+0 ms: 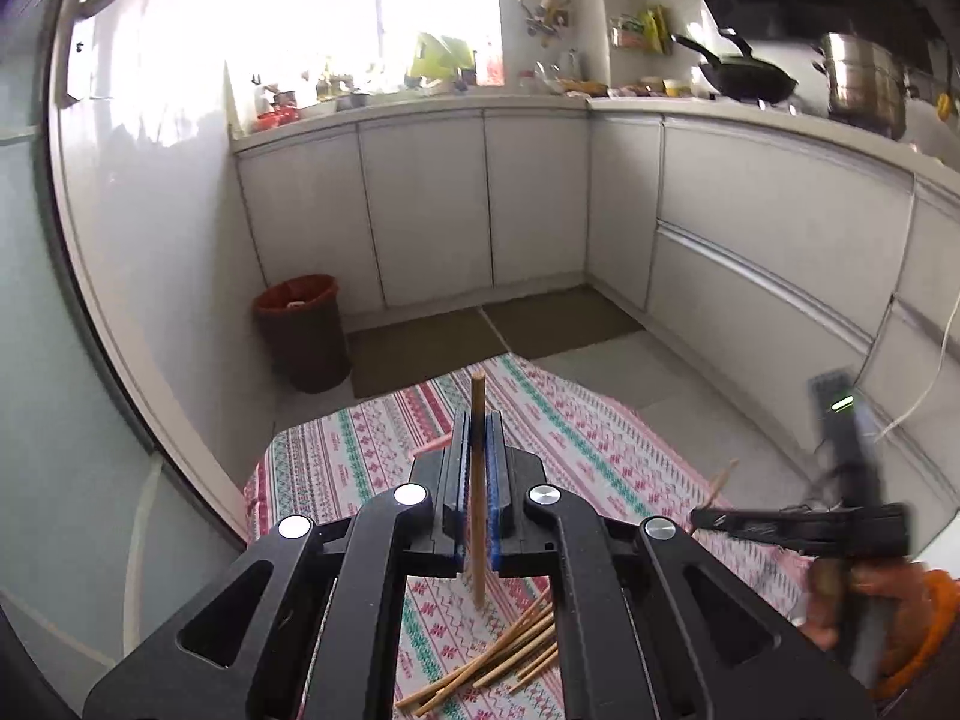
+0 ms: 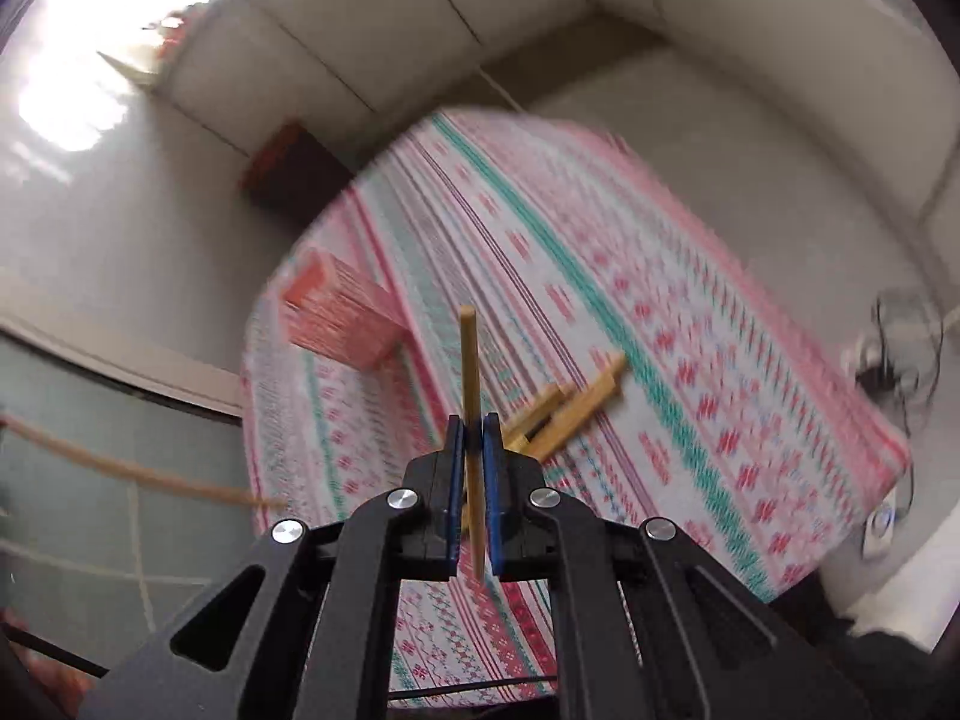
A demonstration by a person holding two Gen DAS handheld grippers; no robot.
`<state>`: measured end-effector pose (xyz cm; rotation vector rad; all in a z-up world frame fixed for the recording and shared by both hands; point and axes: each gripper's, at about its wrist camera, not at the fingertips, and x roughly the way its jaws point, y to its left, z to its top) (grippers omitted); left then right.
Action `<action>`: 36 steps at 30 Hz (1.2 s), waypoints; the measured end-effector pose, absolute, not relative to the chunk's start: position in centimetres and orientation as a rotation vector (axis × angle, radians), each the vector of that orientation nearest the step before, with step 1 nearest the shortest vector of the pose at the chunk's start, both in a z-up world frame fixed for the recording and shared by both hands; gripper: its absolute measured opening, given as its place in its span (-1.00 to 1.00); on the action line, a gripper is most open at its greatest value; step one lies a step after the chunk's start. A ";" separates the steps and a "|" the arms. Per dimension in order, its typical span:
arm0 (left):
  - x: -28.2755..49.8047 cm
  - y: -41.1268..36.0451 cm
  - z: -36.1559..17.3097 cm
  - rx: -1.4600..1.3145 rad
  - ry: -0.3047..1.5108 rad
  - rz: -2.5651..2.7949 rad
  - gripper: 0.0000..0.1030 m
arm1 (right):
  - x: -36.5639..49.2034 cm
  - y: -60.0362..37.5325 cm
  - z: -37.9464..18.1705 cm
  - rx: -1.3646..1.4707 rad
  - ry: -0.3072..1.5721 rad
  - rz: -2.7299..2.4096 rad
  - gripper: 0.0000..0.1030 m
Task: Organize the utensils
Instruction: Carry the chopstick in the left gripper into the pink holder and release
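The left gripper (image 1: 478, 438) has its blue-padded jaws clamped on one thin wooden chopstick (image 1: 477, 420), which stands upright between them above the table with the pink, green and white patterned cloth (image 1: 372, 444). The right gripper (image 2: 474, 441) also has its jaws pressed together on a single light wooden chopstick (image 2: 470, 372). A loose pile of wooden chopsticks (image 1: 504, 654) lies on the cloth below the left gripper, and an orange-red rectangular box (image 2: 342, 318) lies further along the table.
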<state>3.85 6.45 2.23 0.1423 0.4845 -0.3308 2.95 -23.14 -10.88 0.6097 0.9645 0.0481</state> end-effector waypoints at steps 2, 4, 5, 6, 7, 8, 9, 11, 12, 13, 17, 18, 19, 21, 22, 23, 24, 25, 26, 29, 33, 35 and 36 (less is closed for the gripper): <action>4.2 6.3 2.7 0.116 0.469 -0.324 -0.92 | 2.9 -23.2 -7.2 0.575 0.881 0.087 -0.88; 5.1 6.0 3.6 0.071 0.442 -0.308 -0.92 | 2.9 -23.3 -3.7 0.543 0.796 0.103 -0.88; 5.6 5.9 3.9 0.053 0.430 -0.301 -0.92 | 3.1 -23.5 -2.1 0.526 0.755 0.106 -0.88; 6.1 5.7 4.0 0.036 0.420 -0.292 -0.92 | 3.5 -23.6 -0.6 0.513 0.717 0.105 -0.88; 6.7 5.7 4.1 0.020 0.414 -0.283 -0.92 | 3.9 -23.9 0.7 0.503 0.687 0.105 -0.88; 7.6 5.6 4.2 0.000 0.408 -0.270 -0.92 | 4.5 -24.0 1.9 0.498 0.662 0.112 -0.88; 8.1 5.6 4.0 -0.013 0.405 -0.261 -0.92 | 5.0 -24.2 2.9 0.496 0.644 0.123 -0.88; 9.6 5.6 3.8 -0.044 0.398 -0.233 -0.92 | 6.1 -24.0 4.4 0.492 0.613 0.133 -0.88; 10.0 5.7 3.8 -0.055 0.397 -0.227 -0.92 | 6.9 -23.9 4.9 0.488 0.599 0.141 -0.88; 10.6 5.8 3.6 -0.071 0.397 -0.219 -0.92 | 7.7 -23.8 5.2 0.482 0.591 0.148 -0.88; 12.3 6.5 3.5 -0.121 0.393 -0.199 -0.92 | 11.1 -22.1 5.5 0.442 0.600 0.180 -0.88; 12.7 6.8 3.4 -0.132 0.392 -0.194 -0.92 | 12.0 -21.4 5.3 0.432 0.608 0.186 -0.88; 13.0 6.9 3.3 -0.137 0.391 -0.188 -0.92 | 12.7 -21.0 5.0 0.425 0.613 0.191 -0.88; 13.7 7.4 3.0 -0.156 0.390 -0.175 -0.92 | 14.9 -19.6 3.8 0.404 0.633 0.205 -0.88; 14.1 7.7 2.7 -0.172 0.393 -0.172 -0.92 | 15.9 -18.7 3.1 0.393 0.642 0.214 -0.88; 14.5 7.9 2.4 -0.182 0.396 -0.168 -0.92 | 16.5 -18.1 2.0 0.375 0.654 0.228 -0.87; 14.8 8.0 2.1 -0.187 0.399 -0.167 -0.92 | 17.4 -17.3 1.4 0.349 0.674 0.245 -0.86; 15.0 8.1 1.8 -0.191 0.401 -0.165 -0.92 | 18.6 -16.3 0.4 0.320 0.715 0.262 -0.81; 15.4 8.1 1.5 -0.193 0.405 -0.160 -0.92 | 19.1 -16.0 -0.6 0.318 0.734 0.264 -0.77; 15.9 8.1 0.6 -0.185 0.415 -0.150 -0.92 | 19.0 -15.8 -1.1 0.313 0.701 0.252 -0.32; 16.7 8.0 0.2 -0.189 0.432 -0.147 -0.92 | 16.7 -17.0 -0.6 0.294 0.643 0.214 -0.09; 16.8 7.6 0.0 -0.182 0.439 -0.154 -0.91 | 15.7 -17.7 -0.4 0.291 0.631 0.206 -0.05; 16.8 7.2 -0.1 -0.171 0.443 -0.162 -0.90 | 15.4 -18.1 -0.4 0.297 0.627 0.202 0.00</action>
